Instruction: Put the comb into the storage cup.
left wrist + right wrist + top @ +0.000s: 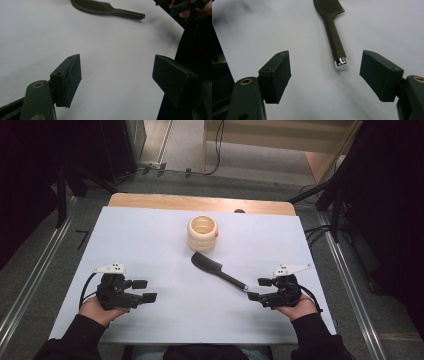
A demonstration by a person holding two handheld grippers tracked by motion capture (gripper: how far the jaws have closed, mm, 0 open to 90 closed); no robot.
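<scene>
Right gripper (pixel 324 75) wide open, empty, near comb (pixel 332 30)

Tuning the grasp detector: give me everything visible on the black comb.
The comb is dark, matte, plastic-looking: a wide toothed head tapering into a slim round handle that ends in a shiny silver cap. It lies flat and diagonal on the white table, head toward the cream ribbed cup but apart from it, cap toward the open right gripper. Only the table touches it.
</scene>
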